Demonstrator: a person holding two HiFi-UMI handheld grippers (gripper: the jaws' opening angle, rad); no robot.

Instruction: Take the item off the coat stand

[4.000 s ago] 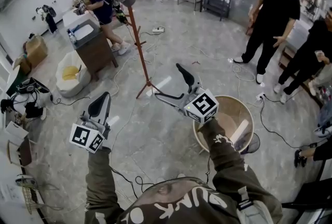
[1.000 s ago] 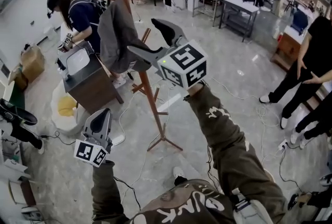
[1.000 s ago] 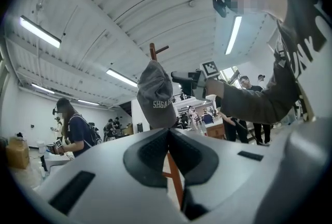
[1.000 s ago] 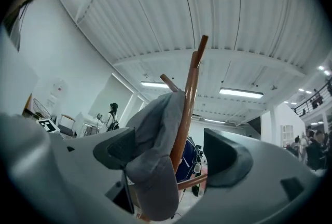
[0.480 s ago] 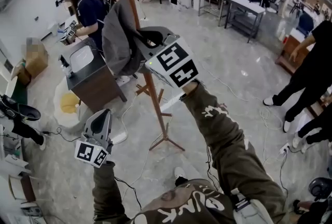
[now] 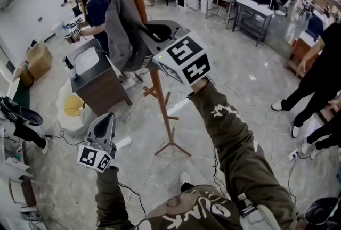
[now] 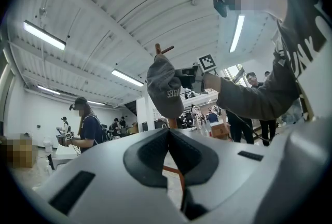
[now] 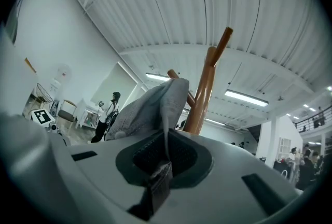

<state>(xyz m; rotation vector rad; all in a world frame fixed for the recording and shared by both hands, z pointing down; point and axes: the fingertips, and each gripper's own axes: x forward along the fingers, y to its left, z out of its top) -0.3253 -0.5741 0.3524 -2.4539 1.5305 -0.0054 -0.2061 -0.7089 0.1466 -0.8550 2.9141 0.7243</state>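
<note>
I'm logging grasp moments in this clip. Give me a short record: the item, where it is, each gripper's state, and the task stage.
item: grey cap
location: hanging on the wooden coat stand, up by its pegs
right gripper: raised, shut on the cap's fabric
left gripper: held low, shut, nothing between its jaws
task stage: cap gripped, not yet off the stand

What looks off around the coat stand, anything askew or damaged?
Nothing stands out. The grey cap hangs on the coat stand, bunched only where the right gripper is shut on its fabric. The stand shows no damage. The left gripper is shut and empty.
</note>
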